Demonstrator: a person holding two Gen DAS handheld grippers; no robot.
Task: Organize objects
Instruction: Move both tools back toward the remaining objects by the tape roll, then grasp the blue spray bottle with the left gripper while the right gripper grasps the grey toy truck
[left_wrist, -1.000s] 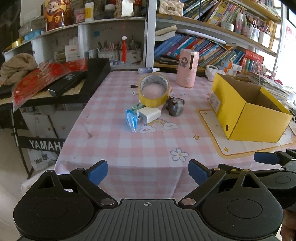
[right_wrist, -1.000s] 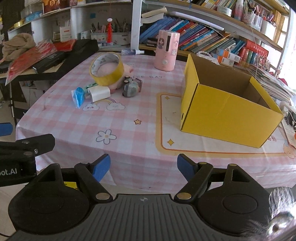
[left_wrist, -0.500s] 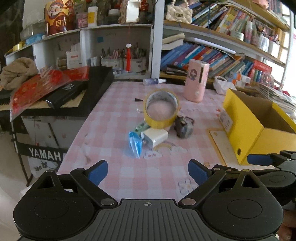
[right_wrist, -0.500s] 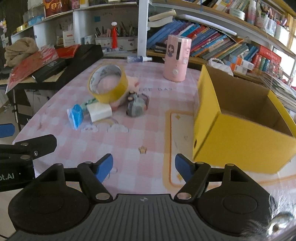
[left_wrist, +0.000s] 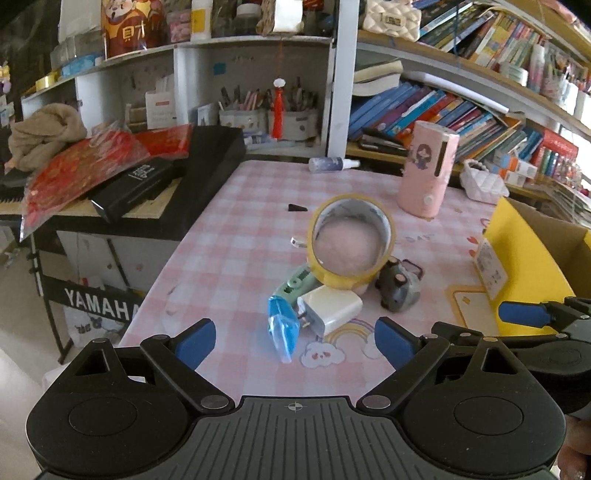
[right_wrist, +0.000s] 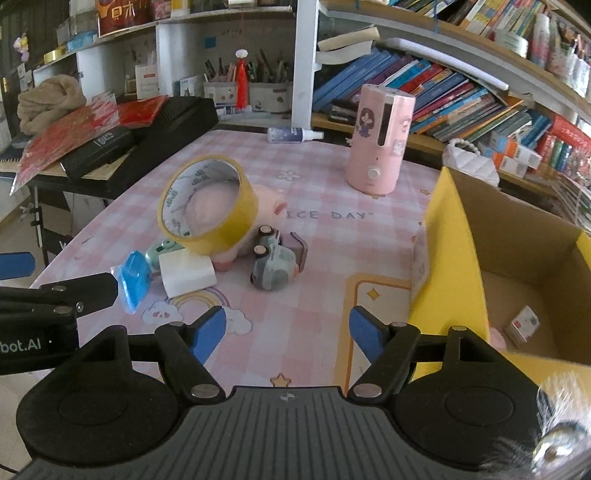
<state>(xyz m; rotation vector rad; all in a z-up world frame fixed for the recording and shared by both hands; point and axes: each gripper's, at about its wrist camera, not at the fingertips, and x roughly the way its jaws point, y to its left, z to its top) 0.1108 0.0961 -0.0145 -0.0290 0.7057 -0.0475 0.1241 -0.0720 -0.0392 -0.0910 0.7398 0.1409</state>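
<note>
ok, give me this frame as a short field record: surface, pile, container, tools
surface: pink checked tablecloth
pile: yellow tape roll leaning on pink plush pig; white charger block, blue plastic packet, grey toy car around it
container: open yellow cardboard box, to the right of the pile; small white carton inside
upright item: pink cylindrical humidifier, behind the pile
left tool: open, empty, facing the pile
right tool: open, empty, between toy car and box

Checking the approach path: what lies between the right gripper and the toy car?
Only bare tablecloth separates the open right gripper from the toy car, clearest in the right wrist view.
</note>
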